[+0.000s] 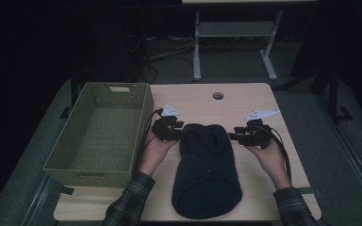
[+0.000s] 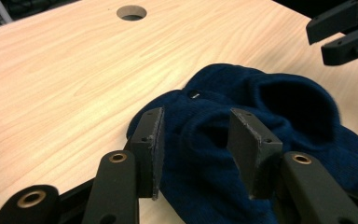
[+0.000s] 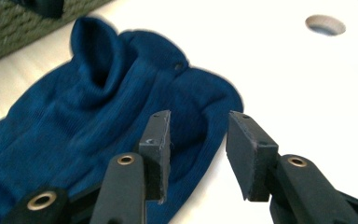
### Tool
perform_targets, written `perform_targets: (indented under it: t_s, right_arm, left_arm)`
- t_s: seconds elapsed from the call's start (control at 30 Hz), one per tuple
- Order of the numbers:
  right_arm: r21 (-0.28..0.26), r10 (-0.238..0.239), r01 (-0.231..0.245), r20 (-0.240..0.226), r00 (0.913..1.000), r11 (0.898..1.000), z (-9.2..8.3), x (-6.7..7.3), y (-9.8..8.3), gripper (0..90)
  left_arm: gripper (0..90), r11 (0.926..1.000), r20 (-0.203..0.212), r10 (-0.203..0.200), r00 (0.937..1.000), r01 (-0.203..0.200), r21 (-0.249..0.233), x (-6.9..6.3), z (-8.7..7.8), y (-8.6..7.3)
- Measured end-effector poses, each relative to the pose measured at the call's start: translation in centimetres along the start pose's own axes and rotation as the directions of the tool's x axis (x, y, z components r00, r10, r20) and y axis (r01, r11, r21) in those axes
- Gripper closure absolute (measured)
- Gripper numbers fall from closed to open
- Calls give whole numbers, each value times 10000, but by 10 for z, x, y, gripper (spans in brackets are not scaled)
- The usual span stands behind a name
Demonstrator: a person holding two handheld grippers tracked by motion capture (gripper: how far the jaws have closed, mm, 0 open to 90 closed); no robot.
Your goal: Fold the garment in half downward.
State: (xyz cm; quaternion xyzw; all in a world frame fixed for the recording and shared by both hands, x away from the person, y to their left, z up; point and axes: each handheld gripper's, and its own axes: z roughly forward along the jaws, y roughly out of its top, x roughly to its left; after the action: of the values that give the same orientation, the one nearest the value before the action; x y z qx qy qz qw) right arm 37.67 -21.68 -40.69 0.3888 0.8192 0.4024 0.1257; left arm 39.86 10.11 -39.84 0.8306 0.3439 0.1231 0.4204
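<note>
On the navy garment (image 2: 270, 140), a tiny white tag, perhaps lettered, is unreadable; each hand-held gripper stands apart, unclamped.

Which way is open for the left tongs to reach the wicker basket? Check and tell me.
Probably yes, sideways. The left tongs sit at the blue garment's upper left corner, jaws apart with cloth between them, and the wicker basket stands right beside that hand with nothing between them; its top is open.
</note>
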Motion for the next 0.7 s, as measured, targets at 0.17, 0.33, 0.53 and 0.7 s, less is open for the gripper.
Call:
perform_targets:
  t_s: [0.17, 0.33, 0.53, 0.7]
  right_arm:
    - [17, 117, -117, 95, 9999, 9999, 11, -10, 9, 598]
    - [75, 280, -281, 87, 9996, 9996, 23, -19, 18, 602]
    - [286, 631, -632, 46, 9980, 9976, 41, -29, 24, 590]
    - [362, 1103, -1102, -8, 9939, 9932, 58, -40, 16, 570]
  left_arm:
    - [554, 9998, -246, -101, 9996, 105, 174, 12, 13, 5]
    - [541, 9986, -404, -382, 9985, 397, 362, 25, 28, 9]
    - [525, 9945, -435, -748, 9962, 777, 701, 38, 45, 4]
    - [485, 9889, -514, -928, 9944, 981, 1118, 42, 59, -3]
